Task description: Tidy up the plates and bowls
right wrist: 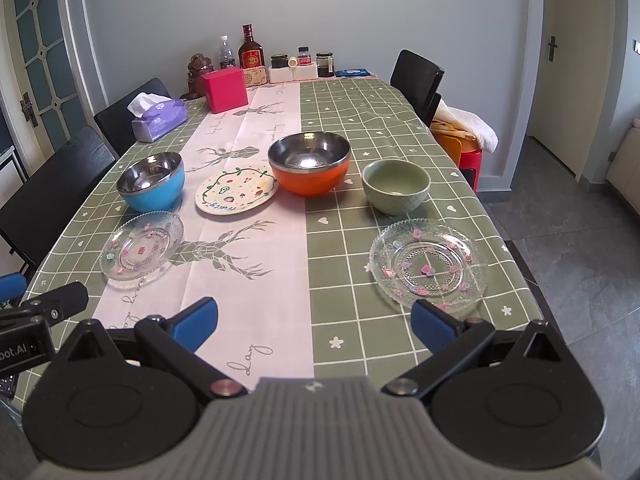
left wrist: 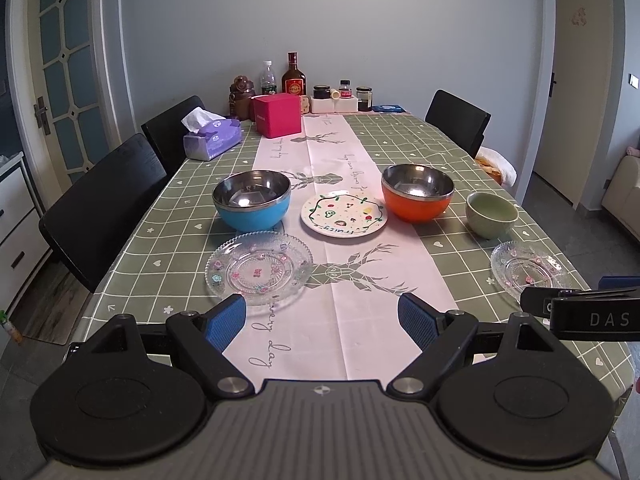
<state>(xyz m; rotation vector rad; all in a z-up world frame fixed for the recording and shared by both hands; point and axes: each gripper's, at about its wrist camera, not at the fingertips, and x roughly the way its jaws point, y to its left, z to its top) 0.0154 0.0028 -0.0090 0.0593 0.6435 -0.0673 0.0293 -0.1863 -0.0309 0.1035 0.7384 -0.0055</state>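
On the table stand a blue steel bowl, a white painted plate, an orange steel bowl and a green ceramic bowl. One glass plate lies front left, another front right. My left gripper is open and empty above the near table edge, its left finger by the left glass plate. My right gripper is open and empty, its right finger just before the right glass plate.
At the far end stand a pink box, a tissue pack, bottles and jars. Black chairs line the left side, one the far right. A stool with a towel stands right of the table.
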